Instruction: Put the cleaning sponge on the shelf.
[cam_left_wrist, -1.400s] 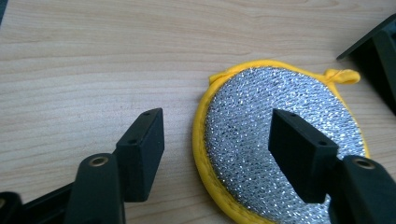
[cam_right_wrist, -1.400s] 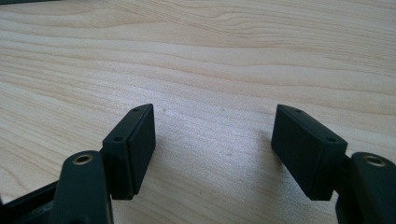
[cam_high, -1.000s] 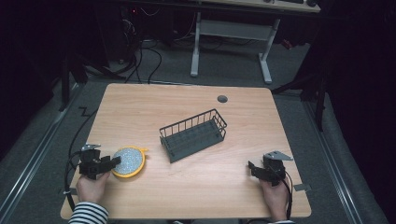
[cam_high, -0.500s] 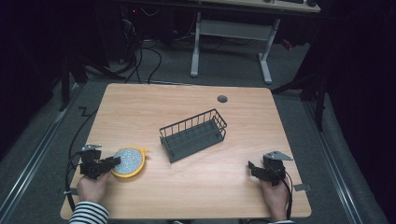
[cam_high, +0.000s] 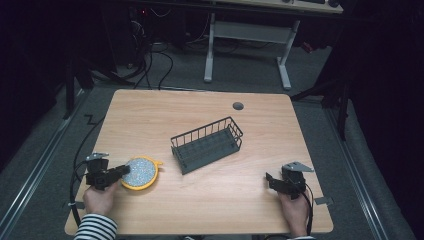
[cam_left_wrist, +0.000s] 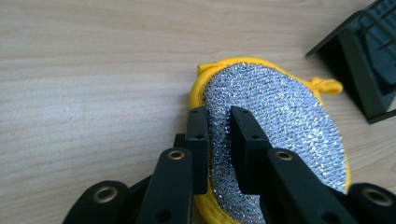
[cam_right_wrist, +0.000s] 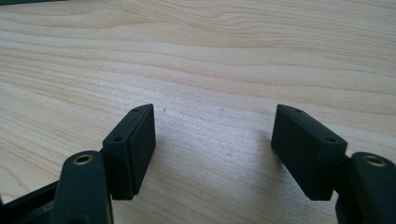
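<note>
A round scouring pad (cam_high: 140, 172) with a silver mesh face and yellow rim lies at the table's front left. My left gripper (cam_high: 121, 171) has just been closing on it. In the left gripper view the pad (cam_left_wrist: 280, 112) has its near edge pinched between the two black jaws of that gripper (cam_left_wrist: 218, 117). A dark wire basket (cam_high: 207, 144) stands at the table's middle, its corner (cam_left_wrist: 369, 60) showing at the upper right of the left gripper view. My right gripper (cam_high: 270, 179) rests at the front right; its jaws (cam_right_wrist: 214, 116) stand wide apart over bare wood.
The wooden table (cam_high: 165, 115) has a round cable hole (cam_high: 238, 106) near its far edge. Cables trail on the floor at the left, and a white desk frame (cam_high: 247, 35) stands beyond the table. A striped sleeve (cam_high: 95, 230) comes in at the bottom left.
The left gripper's jaws have closed onto the pad's near edge. Both hands have kept their places, and the right gripper looks the same.
</note>
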